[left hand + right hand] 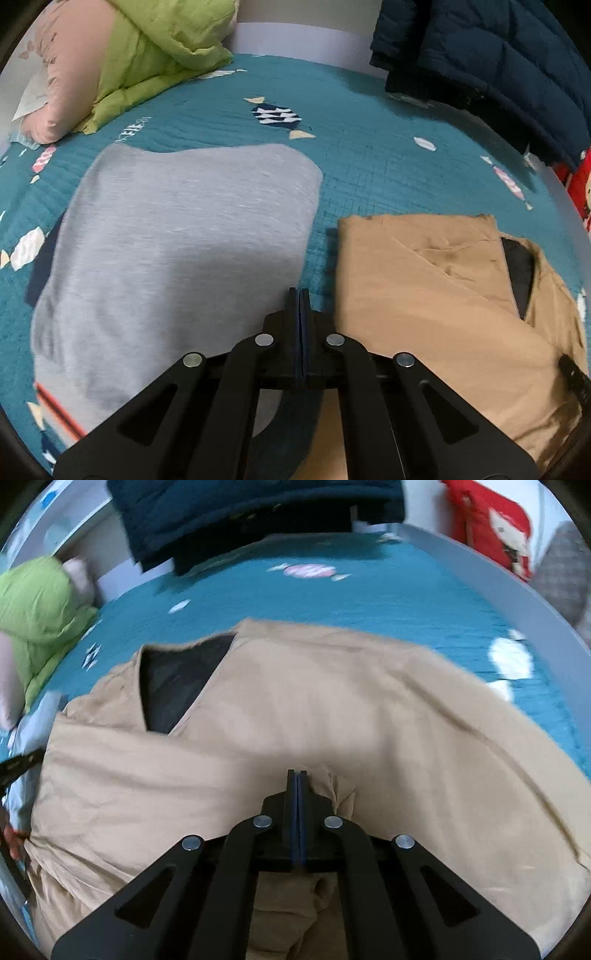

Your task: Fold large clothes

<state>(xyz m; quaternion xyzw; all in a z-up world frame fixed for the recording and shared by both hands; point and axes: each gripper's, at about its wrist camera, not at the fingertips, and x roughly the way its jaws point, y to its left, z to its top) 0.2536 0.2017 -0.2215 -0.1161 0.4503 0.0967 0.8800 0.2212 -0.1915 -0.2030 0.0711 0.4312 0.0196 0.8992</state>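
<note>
A tan jacket (295, 709) with a dark lining at its collar lies folded on the teal bedspread (369, 598); it also shows at the right of the left wrist view (443, 295). A folded grey garment (177, 240) lies to its left. My left gripper (300, 295) is shut and empty, hovering over the gap between the grey garment and the tan jacket. My right gripper (297, 777) is shut above the middle of the tan jacket, where the cloth puckers beside the tips; no cloth shows between the fingers.
A green quilt (159, 48) and a pink pillow (70, 85) lie at the far left. A dark navy puffer jacket (498, 62) hangs at the far right. A red item (491, 520) sits beyond the bed's pale edge (517, 602).
</note>
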